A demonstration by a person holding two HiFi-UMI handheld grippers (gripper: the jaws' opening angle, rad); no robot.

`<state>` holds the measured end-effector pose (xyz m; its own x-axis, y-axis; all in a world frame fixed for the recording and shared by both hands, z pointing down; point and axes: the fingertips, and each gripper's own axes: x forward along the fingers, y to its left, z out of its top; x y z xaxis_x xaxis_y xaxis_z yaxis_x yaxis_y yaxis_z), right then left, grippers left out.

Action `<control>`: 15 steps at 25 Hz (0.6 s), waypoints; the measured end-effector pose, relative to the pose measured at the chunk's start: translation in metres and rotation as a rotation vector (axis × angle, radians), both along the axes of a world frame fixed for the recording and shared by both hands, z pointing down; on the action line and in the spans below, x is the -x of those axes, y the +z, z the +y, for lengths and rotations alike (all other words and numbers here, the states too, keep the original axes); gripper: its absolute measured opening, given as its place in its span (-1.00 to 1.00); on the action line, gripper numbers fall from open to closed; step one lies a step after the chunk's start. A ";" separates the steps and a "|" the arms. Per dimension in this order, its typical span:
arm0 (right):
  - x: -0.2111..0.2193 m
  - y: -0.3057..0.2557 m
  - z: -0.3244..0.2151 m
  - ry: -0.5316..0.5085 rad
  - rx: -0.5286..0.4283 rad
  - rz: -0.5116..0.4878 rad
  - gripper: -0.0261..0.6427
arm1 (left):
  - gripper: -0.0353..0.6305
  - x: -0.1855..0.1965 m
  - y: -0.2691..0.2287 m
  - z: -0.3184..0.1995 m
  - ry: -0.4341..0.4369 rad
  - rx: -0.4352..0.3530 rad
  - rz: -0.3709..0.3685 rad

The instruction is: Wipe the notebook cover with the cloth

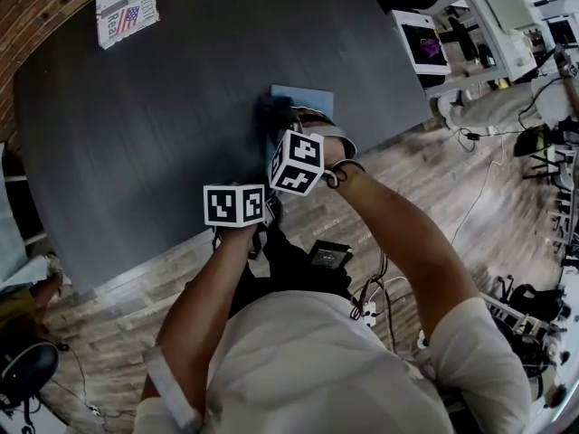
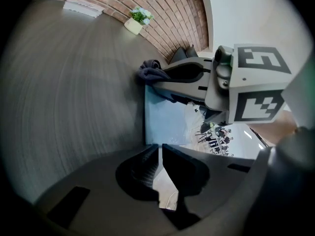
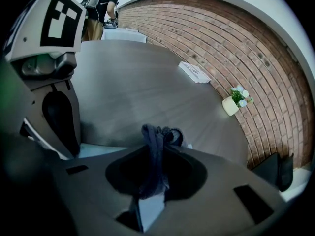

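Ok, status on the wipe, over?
Right gripper shut on dark blue cloth, at far end of pale blue notebook. Left gripper shut, empty, at its near edge. Nothing else on cover.

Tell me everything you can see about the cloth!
The cloth is dark navy and looks like soft fabric, bunched into a crumpled wad. The right gripper pinches it between its jaws, and a ruffled end pokes out past the tips. It sits at the far corner of the light blue notebook on the grey table.
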<state>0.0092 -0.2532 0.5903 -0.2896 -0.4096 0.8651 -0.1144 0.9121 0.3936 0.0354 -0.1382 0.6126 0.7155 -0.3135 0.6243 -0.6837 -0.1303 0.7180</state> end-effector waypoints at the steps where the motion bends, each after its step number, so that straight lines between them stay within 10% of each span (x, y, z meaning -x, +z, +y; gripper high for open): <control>1: 0.000 0.000 0.004 -0.002 0.005 -0.001 -0.67 | -0.79 0.000 0.000 0.000 0.000 -0.001 0.000; 15: -0.005 -0.003 0.041 0.019 0.062 -0.035 -0.67 | -0.77 0.011 -0.002 0.015 0.009 -0.008 0.006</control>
